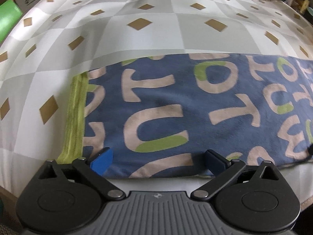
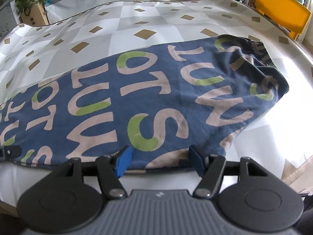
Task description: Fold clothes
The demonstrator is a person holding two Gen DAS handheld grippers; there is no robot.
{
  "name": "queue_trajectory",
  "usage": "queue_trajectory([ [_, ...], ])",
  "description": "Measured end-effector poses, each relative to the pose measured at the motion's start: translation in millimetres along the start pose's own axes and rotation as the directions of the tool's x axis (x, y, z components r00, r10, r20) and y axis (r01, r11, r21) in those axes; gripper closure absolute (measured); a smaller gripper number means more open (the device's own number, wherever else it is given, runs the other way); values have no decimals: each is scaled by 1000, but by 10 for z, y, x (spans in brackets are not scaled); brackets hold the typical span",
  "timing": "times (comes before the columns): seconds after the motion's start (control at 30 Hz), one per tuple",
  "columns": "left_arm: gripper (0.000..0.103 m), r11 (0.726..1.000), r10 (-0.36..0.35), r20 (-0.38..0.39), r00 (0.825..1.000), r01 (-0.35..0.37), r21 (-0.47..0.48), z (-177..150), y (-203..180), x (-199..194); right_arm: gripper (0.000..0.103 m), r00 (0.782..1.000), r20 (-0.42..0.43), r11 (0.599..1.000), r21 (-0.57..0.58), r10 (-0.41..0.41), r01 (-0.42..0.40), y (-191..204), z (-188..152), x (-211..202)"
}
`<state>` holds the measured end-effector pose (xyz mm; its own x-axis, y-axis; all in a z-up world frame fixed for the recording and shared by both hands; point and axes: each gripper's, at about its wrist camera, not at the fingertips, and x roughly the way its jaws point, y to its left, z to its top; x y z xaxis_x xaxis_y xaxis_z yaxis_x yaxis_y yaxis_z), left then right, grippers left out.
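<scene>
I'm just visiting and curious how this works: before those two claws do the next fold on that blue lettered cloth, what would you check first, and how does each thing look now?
1. Left gripper open at the near edge: ok.
2. Right gripper open at the near edge: ok.
3. Nothing pinched yet by either one: ok.
4. Blue lettered garment lying flat on the left side: ok.
5. Its right end smooth: not ok, bunched and wrinkled.
6. Checked tablecloth free beyond the garment for folding: ok.

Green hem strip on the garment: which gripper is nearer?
Left. The left gripper sits open at the near edge, one finger right beside the green strip. The right gripper is further along the garment; no strip shows there.
</scene>
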<state>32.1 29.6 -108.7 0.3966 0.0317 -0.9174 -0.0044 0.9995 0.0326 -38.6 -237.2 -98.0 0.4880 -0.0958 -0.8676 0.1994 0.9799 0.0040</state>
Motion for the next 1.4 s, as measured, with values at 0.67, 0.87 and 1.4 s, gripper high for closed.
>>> queue_trajectory([
  [0.67,0,986,63,-12,998,-64,-153,23,306,56,39,996,-60,998,-18,63,-64,97,-15,-78],
  [0.87,0,985,86,-22,996,-89,-147,38,281,33,40,996,-57,997,29,73,-72,34,31,-91],
  [1.4,0,995,24,54,998,-19,-100,175,-81,-94,39,996,86,1000,-8,25,-24,84,118,-112],
])
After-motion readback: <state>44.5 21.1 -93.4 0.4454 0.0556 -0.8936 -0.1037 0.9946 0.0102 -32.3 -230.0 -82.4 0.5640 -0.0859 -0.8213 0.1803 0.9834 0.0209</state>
